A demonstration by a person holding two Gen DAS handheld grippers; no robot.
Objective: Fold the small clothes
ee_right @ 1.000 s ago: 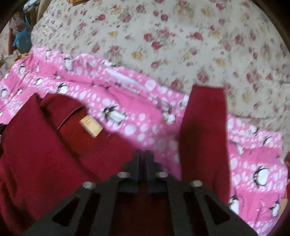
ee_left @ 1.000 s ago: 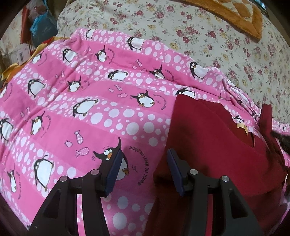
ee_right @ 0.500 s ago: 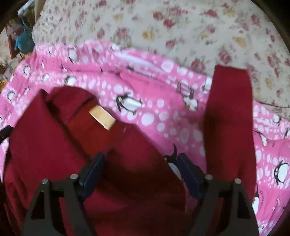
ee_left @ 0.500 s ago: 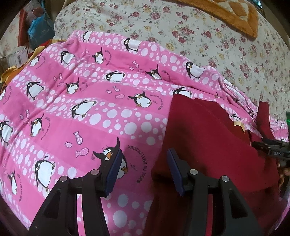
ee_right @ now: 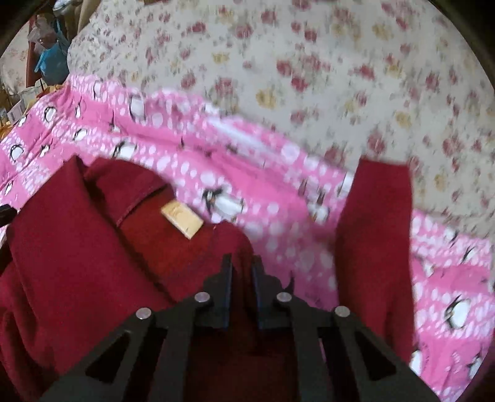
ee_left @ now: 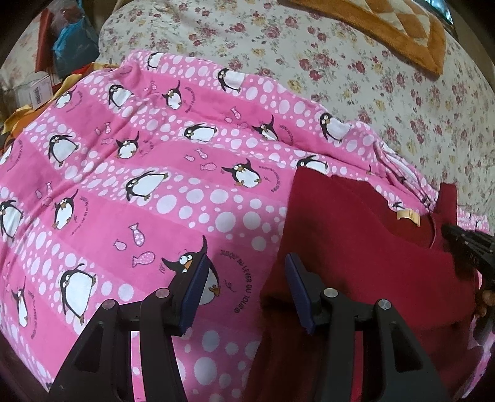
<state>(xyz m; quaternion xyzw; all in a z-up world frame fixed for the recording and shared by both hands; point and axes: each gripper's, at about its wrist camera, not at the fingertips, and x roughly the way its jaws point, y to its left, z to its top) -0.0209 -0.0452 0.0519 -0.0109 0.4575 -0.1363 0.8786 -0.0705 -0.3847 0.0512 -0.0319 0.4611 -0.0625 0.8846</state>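
Observation:
A dark red top (ee_left: 355, 247) with a tan neck label (ee_left: 408, 216) lies on the pink penguin blanket (ee_left: 154, 185). My left gripper (ee_left: 246, 263) is open and holds nothing; its right pad (ee_left: 297, 290) sits at the garment's left edge. In the right wrist view the top (ee_right: 77, 247) has its left side folded over the body, the label (ee_right: 182, 219) shows, and one sleeve (ee_right: 377, 235) stretches out to the right. My right gripper (ee_right: 240, 263) is shut on a fold of the red cloth just below the neck opening. It also shows at the right edge of the left wrist view (ee_left: 464, 244).
The blanket lies on a floral bedsheet (ee_left: 340, 62) that runs behind and to the right. An orange quilt (ee_left: 386, 27) lies at the far back. A blue bag (ee_left: 74, 40) and boxes stand off the bed at the upper left.
The right gripper was shut, spread wide over the shoulder half a second ago, and has now closed on the red cloth. The left gripper has stayed put.

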